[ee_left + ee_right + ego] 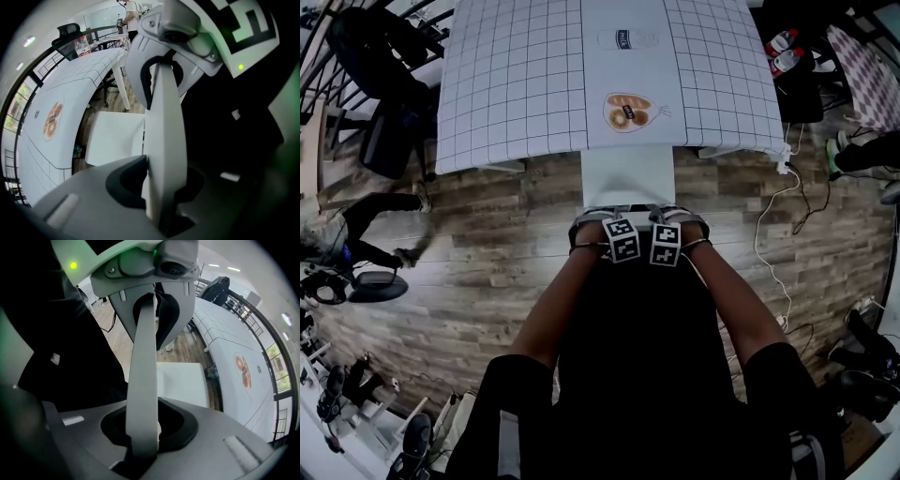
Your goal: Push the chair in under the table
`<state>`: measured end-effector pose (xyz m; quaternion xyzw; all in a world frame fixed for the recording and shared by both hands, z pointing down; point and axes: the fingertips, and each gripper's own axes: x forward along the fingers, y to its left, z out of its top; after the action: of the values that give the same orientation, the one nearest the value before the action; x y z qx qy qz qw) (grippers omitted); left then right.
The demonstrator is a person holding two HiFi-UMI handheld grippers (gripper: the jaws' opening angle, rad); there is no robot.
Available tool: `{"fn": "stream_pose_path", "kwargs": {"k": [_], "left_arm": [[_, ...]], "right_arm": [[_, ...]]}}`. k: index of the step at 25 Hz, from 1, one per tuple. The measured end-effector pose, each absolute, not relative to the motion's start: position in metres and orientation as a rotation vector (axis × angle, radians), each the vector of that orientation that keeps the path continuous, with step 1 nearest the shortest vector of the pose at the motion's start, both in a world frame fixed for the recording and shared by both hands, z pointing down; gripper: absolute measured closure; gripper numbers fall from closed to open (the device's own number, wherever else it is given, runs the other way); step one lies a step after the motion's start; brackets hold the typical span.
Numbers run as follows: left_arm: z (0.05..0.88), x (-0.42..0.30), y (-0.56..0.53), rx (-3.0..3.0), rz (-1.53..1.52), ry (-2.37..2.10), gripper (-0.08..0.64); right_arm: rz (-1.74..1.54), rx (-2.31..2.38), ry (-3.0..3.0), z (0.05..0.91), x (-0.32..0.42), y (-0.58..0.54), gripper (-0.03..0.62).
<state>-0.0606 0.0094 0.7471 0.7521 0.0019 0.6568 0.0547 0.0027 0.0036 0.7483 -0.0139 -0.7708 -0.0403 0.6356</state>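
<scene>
Left gripper (614, 234) and right gripper (670, 234) sit side by side, both pointing down. Each is clamped at a narrow opening on the top edge of the backrest (161, 140), with the jaws pressing the white slab from both faces. The right gripper view shows the same hold on the backrest (143, 380).

The chair (628, 173) is white, smooth plastic with a flat square seat. It's centred on the near edge of the table (525, 84), and the front of the seat is already under the gridded cover. The rear of the seat and the back are out over the wood floor (487, 253).

Risks, as a judgement:
- Both holds are high on the chair, so if a leg catches on the floor the chair could tip forward rather than slide.
- If 1 hand pushes harder, the chair yaws and could hit a table leg.
- The slab is thin and slick, so the jaws could slip off the top edge.

The legs aren't visible.
</scene>
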Motion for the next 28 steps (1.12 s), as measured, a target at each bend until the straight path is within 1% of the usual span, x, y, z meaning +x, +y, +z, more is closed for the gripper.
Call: {"fn": "stream_pose_path", "kwargs": {"k": [28], "left_arm": [[0.747,-0.059,-0.118,2.218,1.995,-0.039,0.466]], "right_arm": [[-0.091,-0.061,-1.77,0.747,0.005,-0.126,0.514]]}}
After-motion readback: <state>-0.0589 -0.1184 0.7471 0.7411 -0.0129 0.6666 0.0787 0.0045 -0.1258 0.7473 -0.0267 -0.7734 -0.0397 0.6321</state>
